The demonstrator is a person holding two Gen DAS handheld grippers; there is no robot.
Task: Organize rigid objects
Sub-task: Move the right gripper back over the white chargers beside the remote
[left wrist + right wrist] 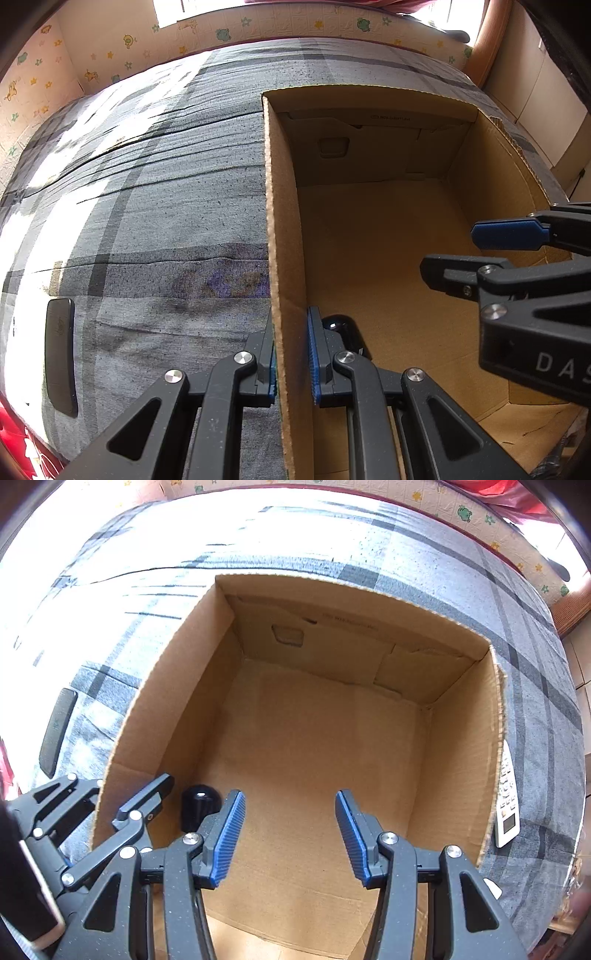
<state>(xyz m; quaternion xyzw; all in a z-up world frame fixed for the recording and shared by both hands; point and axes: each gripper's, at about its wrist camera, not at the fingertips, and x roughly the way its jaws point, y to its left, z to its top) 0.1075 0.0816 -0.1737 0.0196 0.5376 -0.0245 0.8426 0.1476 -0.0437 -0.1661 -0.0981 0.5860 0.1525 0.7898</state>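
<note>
An open cardboard box stands on a bed with a grey plaid cover. My left gripper straddles the box's left wall, one finger outside, one inside, pads close to the cardboard. A black rounded object lies on the box floor in the near left corner, beside the inner finger. My right gripper is open and empty, hovering over the box's interior. A black flat object lies on the cover left of the box. A white remote lies right of the box.
The bed cover spreads left of and behind the box. A wall with cartoon stickers borders the bed at the back. Red fabric shows at the near left edge.
</note>
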